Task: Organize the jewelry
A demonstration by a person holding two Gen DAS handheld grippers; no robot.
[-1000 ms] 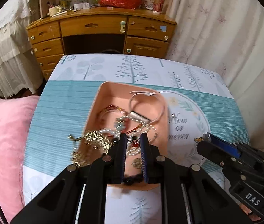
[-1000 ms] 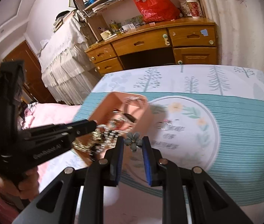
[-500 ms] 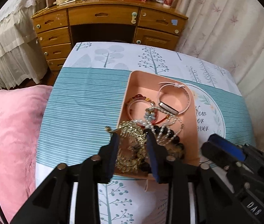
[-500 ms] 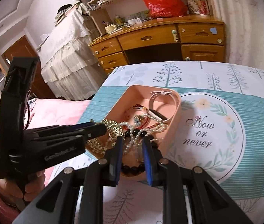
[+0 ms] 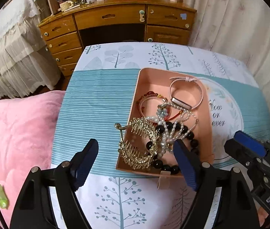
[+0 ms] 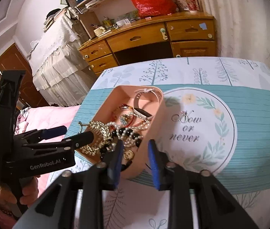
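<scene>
The left gripper [image 5: 136, 152] gapes wide over a gold hair comb [image 5: 138, 145] lying in the pink tray [image 5: 210, 131], teeth toward the desk. The right gripper [image 6: 136, 155] stands partly open astride the tray's near wall.

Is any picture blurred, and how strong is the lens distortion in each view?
Left wrist view: sharp on the tray; the desk bows, corners are black. Right wrist view: the right hand-held gripper looks slightly smeared; the tablecloth edge curves strongly.

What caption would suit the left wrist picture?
Open left gripper hovering over a pink tray piled with a gold hair comb, pearls and bracelets.
</scene>
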